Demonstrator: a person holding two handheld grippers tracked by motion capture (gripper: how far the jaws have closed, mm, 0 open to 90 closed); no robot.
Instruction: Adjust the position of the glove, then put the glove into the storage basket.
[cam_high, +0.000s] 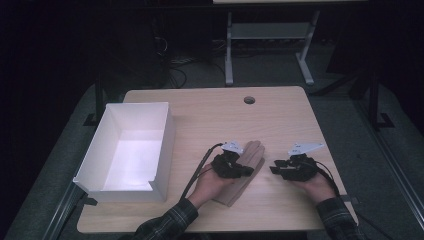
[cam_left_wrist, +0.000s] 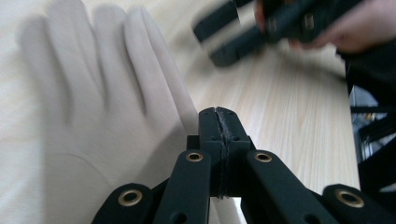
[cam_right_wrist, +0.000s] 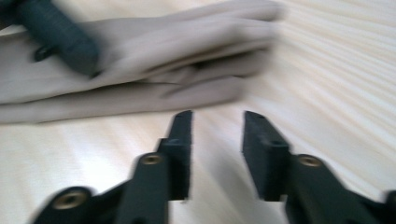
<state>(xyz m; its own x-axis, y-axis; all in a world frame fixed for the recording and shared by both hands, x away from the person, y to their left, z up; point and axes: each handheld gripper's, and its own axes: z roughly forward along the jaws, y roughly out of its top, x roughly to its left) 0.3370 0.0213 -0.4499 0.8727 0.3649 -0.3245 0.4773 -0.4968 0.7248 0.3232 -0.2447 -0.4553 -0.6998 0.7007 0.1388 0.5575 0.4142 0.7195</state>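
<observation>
High view: a pale wooden table (cam_high: 280, 115) on grey carpet in a dark room carries a white box (cam_high: 165, 145) at left and a beige glove (cam_high: 250, 162) under the left gripper (cam_high: 245, 170), the right gripper (cam_high: 275, 169) just beside it. Left gripper view: jaws closed together at the glove's (cam_left_wrist: 93, 93) edge, whether pinching cloth unclear. Right gripper view: jaws parted and empty over bare wood, the glove (cam_right_wrist: 163, 84) lying beyond them.

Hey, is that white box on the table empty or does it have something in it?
Empty: the white box shows a bare white floor in the high view.
</observation>
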